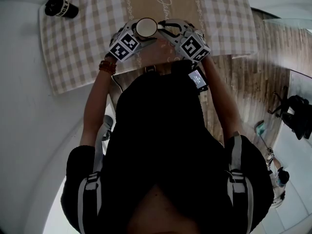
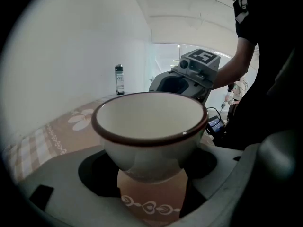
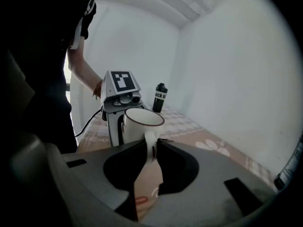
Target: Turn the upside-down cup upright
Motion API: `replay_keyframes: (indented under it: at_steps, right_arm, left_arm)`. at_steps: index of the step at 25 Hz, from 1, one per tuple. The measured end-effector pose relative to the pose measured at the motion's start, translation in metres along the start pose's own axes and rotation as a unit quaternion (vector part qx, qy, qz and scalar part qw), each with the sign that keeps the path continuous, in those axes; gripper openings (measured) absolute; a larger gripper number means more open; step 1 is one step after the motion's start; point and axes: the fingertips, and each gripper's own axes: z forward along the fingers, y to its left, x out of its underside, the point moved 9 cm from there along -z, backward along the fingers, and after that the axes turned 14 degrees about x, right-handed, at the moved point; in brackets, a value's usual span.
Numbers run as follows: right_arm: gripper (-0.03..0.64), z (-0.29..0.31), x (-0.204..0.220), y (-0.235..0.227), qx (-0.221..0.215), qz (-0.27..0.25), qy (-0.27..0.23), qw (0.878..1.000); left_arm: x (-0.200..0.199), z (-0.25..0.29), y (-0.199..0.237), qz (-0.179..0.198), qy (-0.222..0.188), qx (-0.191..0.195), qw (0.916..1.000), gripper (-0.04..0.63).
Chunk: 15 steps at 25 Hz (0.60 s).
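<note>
The left tongs grip the white cup's round body and the right tongs pinch its handle, its mouth facing up over the checked cloth.

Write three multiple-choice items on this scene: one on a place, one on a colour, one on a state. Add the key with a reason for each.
1. Where is the black bottle?
A. on the wooden floor
B. at a corner of the checked tablecloth
C. on a chair

2. What colour is the rim of the cup?
A. dark brownish
B. bright blue
C. green

3. Which way is the cup turned?
A. mouth down
B. on its side
C. mouth up

Key:
1 B: the head view shows the bottle at the cloth's far left corner.
2 A: the left gripper view shows a dark brownish band round the white cup's lip.
3 C: the left gripper view looks into the cup's open mouth from above, and the head view shows its round opening facing up.
</note>
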Motion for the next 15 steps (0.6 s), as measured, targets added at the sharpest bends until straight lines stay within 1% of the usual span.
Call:
replay_keyframes:
  at_steps: [8,12,15]
  right_arm:
    - [0.069,0.012,0.01,-0.002,-0.022,-0.007,0.009,1.0]
    - [0.071,0.015,0.013,-0.003,-0.034,-0.015,0.013,0.999]
    - [0.071,0.017,0.015,-0.002,-0.037,-0.015,0.016,0.999]
  left_arm:
    - [0.016,0.011,0.006,-0.025,0.021,-0.003,0.9995,0.385]
    - [0.011,0.01,0.006,-0.023,0.029,-0.007,0.9993,0.385]
    - [0.015,0.014,0.007,-0.03,0.043,-0.006,0.9986,0.385]
